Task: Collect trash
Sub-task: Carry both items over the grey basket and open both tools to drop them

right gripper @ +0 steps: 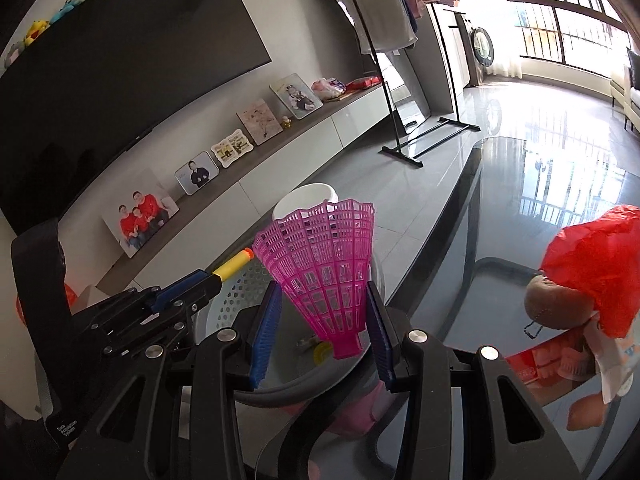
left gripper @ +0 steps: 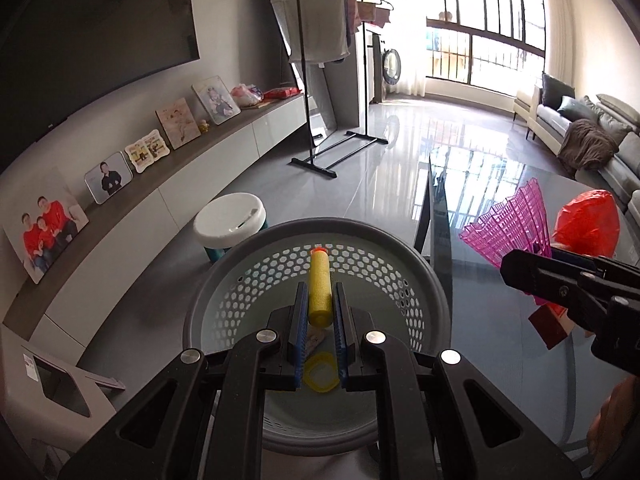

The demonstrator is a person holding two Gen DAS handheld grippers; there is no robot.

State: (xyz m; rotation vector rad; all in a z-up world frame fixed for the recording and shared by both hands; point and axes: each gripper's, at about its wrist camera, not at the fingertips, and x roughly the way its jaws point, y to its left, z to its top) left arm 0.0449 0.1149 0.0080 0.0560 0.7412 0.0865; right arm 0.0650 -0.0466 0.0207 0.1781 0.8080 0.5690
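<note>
Left gripper [left gripper: 319,312]: lower centre of the left wrist view, fingers [left gripper: 299,312] closed on the yellow foam dart [left gripper: 319,288], held directly over the grey basket [left gripper: 424,280].
Foam dart: orange tip pointing away toward the top of the frame, foam visibly pinched between the blue pads.
Grey basket: perforated bin filling the centre bottom, already holding a yellow ring [left gripper: 319,368] and a small pale scrap beside it.
Right gripper [right gripper: 326,320]: lower centre of the right wrist view, fingers [right gripper: 266,320] closed around the narrow end of the pink shuttlecock [right gripper: 324,268], near the basket's right rim.
Red wrapper [right gripper: 596,264]: right edge of the frame, crumpled on the glass surface [right gripper: 500,208] against a brown doll, not yet collected.
Risk, dart: probably none on release, being well inside the rim.
Risk, shuttlecock: seemingly over the rim rather than the middle, so release here may tip it onto the surface or floor.
Risk, crowding: both grippers close together over one opening; possible knock between them.
</note>
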